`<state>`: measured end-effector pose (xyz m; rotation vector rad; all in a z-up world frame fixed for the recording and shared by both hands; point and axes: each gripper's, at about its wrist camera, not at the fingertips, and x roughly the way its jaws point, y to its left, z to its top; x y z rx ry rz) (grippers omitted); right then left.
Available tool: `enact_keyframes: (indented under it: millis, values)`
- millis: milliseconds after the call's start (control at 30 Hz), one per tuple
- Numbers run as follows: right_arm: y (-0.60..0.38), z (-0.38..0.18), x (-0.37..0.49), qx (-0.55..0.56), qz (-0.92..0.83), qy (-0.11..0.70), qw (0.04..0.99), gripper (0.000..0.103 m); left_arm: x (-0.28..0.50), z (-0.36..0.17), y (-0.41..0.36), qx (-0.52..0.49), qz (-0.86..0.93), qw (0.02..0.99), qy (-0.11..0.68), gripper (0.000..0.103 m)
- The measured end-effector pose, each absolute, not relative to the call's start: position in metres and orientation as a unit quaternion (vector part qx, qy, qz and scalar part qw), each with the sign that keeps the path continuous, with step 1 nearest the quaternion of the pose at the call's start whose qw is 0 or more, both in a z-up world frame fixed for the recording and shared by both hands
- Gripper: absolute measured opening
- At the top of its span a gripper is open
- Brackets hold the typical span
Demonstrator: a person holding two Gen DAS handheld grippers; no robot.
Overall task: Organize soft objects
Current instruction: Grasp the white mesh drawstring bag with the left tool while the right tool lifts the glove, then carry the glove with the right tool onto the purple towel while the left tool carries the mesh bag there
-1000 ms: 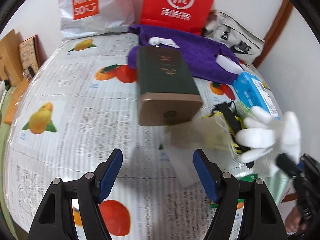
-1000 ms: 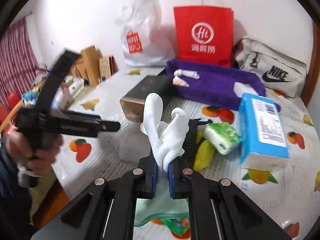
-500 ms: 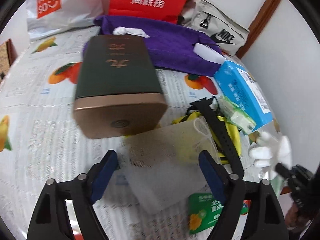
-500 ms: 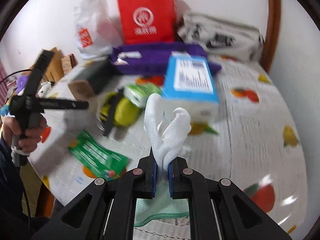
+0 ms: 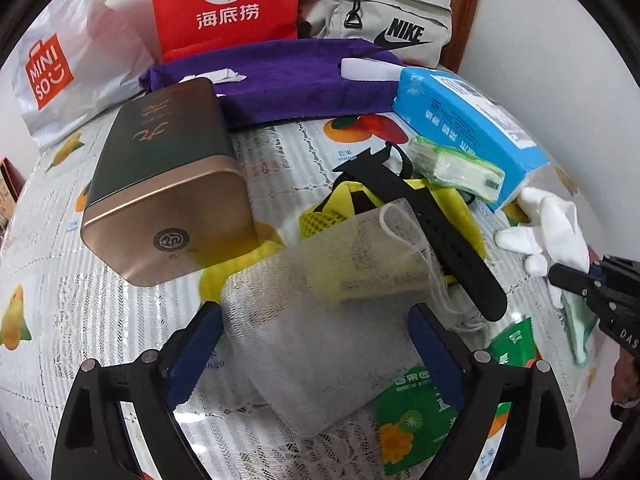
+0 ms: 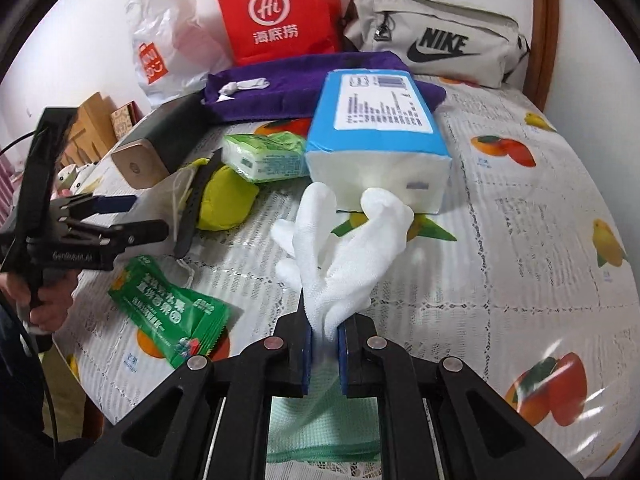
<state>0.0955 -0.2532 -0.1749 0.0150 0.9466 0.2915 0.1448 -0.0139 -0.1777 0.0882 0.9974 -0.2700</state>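
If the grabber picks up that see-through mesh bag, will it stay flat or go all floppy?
Probably floppy: the mesh bag is thin netting, already draped over the yellow pouch. It looks empty, so likely very light. Its loose drawstring may dangle and snag.

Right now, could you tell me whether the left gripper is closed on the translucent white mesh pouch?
No, the left gripper stands open, its blue pads either side of the translucent white mesh pouch.
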Motion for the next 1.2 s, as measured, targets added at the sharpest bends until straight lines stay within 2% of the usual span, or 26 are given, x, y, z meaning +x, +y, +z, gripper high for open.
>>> enact_keyframes:
  millis: [133, 200, 233, 300, 333, 400, 500, 767, 1200]
  values:
    - [-0.250, -0.179, 0.095, -0.008, 0.133, 0.457, 0.879, 0.015, 0.140, -0.178, -0.017, 0.061, -0.115, 0.874, 0.469, 0.081]
    - [-0.251, -0.180, 0.094, -0.005, 0.130, 0.455, 0.881, 0.016, 0.139, -0.175, -0.013, 0.046, -0.104, 0.877, 0.466, 0.066]
    - [-0.252, -0.181, 0.094, 0.001, 0.130, 0.455, 0.881, 0.016, 0.139, -0.175, -0.012, 0.044, -0.103, 0.878, 0.465, 0.062]
    - [-0.255, -0.181, 0.094, 0.016, 0.127, 0.454, 0.881, 0.016, 0.136, -0.173, -0.011, 0.042, -0.102, 0.879, 0.463, 0.045]
    - [-0.255, -0.181, 0.094, 0.019, 0.125, 0.455, 0.882, 0.016, 0.136, -0.173, -0.010, 0.038, -0.102, 0.879, 0.463, 0.040]
    - [-0.251, -0.181, 0.092, 0.007, 0.119, 0.454, 0.883, 0.016, 0.134, -0.172, -0.007, 0.027, -0.108, 0.878, 0.466, 0.023]
    - [-0.245, -0.180, 0.087, -0.015, 0.112, 0.452, 0.885, 0.011, 0.131, -0.170, 0.001, 0.001, -0.122, 0.873, 0.472, 0.015]
    - [-0.249, -0.164, 0.074, 0.009, 0.117, 0.441, 0.890, 0.010, 0.115, -0.152, 0.020, -0.038, -0.110, 0.882, 0.457, 0.015]
    - [-0.249, -0.102, 0.058, 0.019, 0.135, 0.387, 0.912, 0.010, 0.101, -0.107, 0.042, -0.080, -0.091, 0.896, 0.428, 0.015]
